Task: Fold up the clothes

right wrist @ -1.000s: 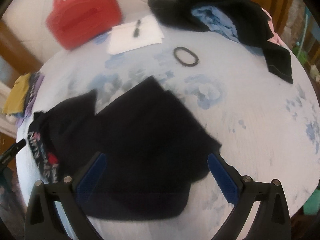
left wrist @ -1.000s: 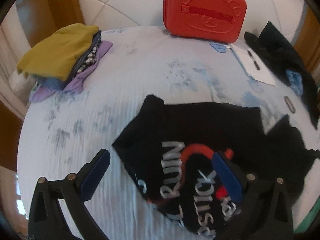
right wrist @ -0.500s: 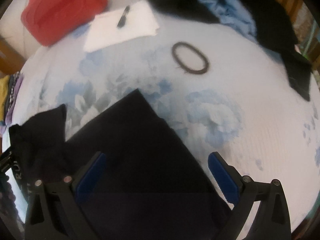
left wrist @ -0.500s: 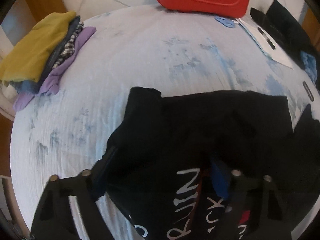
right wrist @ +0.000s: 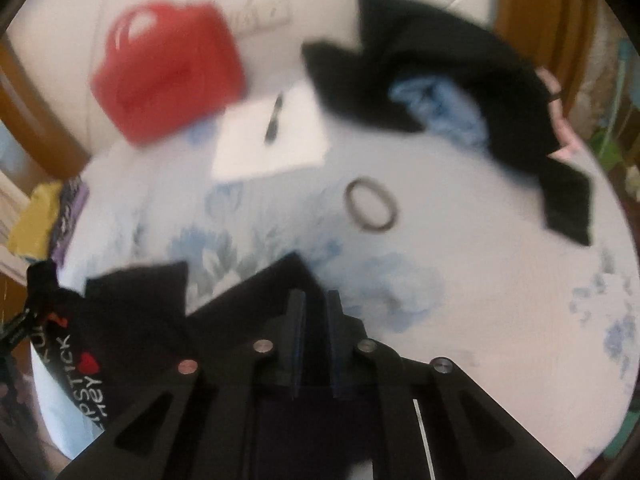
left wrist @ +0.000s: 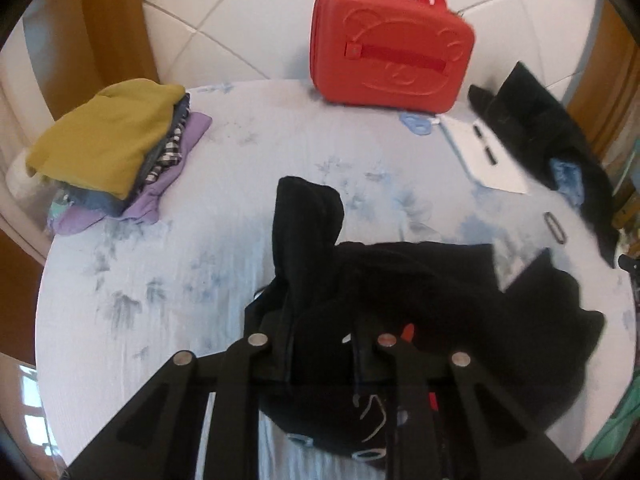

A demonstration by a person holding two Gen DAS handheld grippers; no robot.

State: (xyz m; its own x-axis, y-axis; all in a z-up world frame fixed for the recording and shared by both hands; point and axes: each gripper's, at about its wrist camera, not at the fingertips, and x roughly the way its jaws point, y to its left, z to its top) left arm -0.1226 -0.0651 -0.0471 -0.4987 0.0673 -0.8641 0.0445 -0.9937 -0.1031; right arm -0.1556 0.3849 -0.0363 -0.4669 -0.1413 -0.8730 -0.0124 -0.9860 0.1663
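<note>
Red case (left wrist: 392,56) zipped; contents hidden.

Both wrist views look closely down (sharing the red case (left wrist: 392,60)).

1. The place is a home, most likely a living or dining room: a round table (left wrist: 240,184) under a pale blue floral cloth fills both views.
2. Behind the table lie large white floor tiles (left wrist: 224,20) and wooden furniture (left wrist: 112,16).
3. At the table's far edge stands a red bear-embossed case (left wrist: 392,68).
4. On the table's left side sits a stack of folded clothes (left wrist: 116,152); its right side holds a heap of unfolded garments (right wrist: 460,80).
5. Between case and heap lie white paper (right wrist: 272,136), a pen (right wrist: 274,118) and a hair tie (right wrist: 371,210).
</note>
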